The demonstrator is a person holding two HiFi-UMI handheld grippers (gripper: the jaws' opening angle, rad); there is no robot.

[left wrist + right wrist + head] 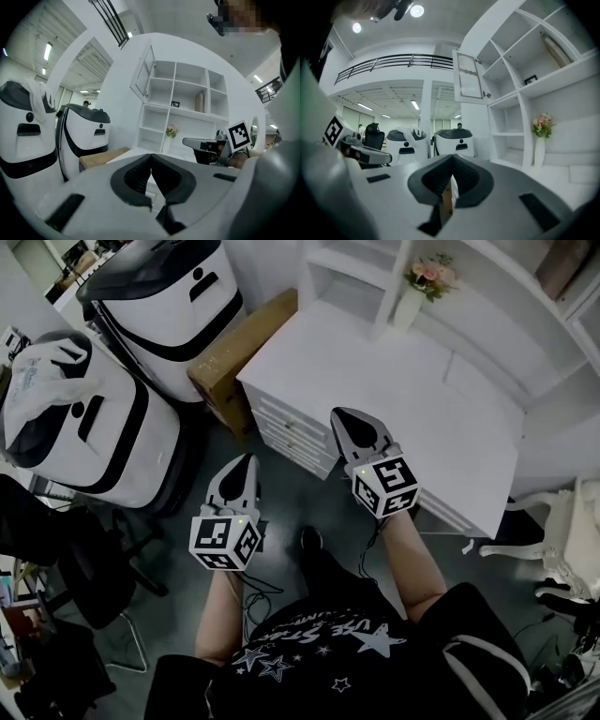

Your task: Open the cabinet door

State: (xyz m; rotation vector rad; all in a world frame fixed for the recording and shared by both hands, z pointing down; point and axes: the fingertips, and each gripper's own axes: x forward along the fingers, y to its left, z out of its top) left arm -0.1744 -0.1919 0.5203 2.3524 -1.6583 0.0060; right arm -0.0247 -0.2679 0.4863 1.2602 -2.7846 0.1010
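Two grippers, both empty. On left gripper (pixel 249 461), jaws together, nothing between. On right gripper (pixel 341 416), jaws together too, tips over near edge of desk (pixel 412 399). Cabinet door (pixel 468 77) high above both jaws and well ahead, swung out from shelf unit (pixel 526 140), well apart from either gripper.

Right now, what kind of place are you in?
Probably a big open office or workshop hall: a white desk with a shelf unit, bulky white machines beside it, and a balcony railing overhead.
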